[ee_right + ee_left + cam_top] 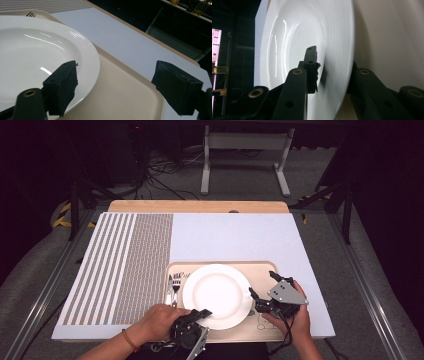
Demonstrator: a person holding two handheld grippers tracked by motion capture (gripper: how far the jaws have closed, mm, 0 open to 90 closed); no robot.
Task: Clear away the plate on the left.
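Observation:
A white plate [217, 295] [294, 37] [30, 50] lies on a beige tray [260, 267] [120, 82] near the table's front edge. A fork [175, 287] [31, 14] lies on the tray just left of the plate. My left gripper [202, 315] [333, 60] straddles the plate's near-left rim, one jaw over the top face and one behind the rim. A thin shadow gap shows between the upper pad and the plate. My right gripper [262, 284] [117, 85] stands open at the plate's right side, one jaw over the rim, the other over the tray's edge.
A striped woven placemat [125, 265] covers the left part of the white table top [240, 235]. The table's wooden far edge [200, 206] faces a white metal stand [245, 150] and cables on the floor.

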